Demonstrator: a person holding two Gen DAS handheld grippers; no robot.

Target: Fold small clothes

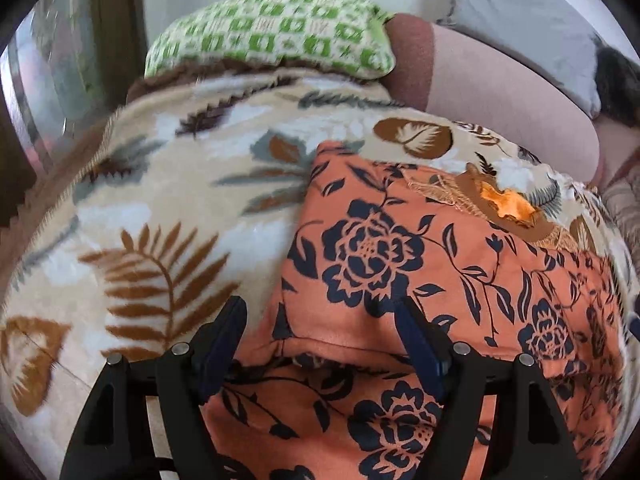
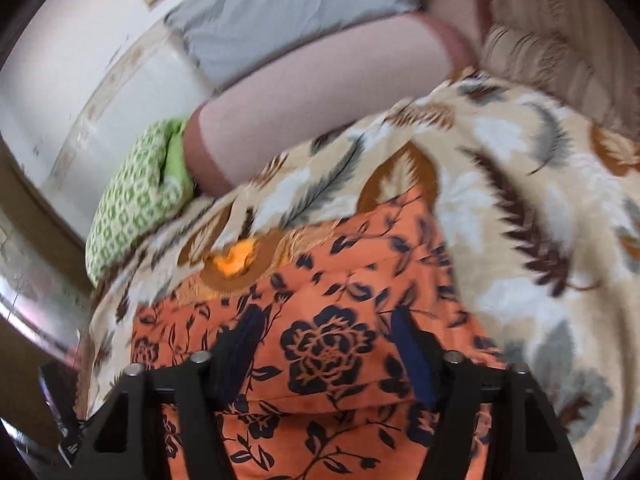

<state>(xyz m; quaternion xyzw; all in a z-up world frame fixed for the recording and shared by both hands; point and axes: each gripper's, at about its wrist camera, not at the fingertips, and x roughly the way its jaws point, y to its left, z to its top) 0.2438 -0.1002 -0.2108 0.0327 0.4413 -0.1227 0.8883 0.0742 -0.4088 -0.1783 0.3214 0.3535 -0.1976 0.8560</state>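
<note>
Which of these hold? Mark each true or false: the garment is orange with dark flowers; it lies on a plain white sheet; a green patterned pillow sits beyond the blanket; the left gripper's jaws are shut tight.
1. The garment is orange with dark flowers: true.
2. It lies on a plain white sheet: false; it lies on a beige leaf-print blanket.
3. A green patterned pillow sits beyond the blanket: true.
4. The left gripper has its jaws shut tight: false; they stand apart over the garment's edge.
</note>
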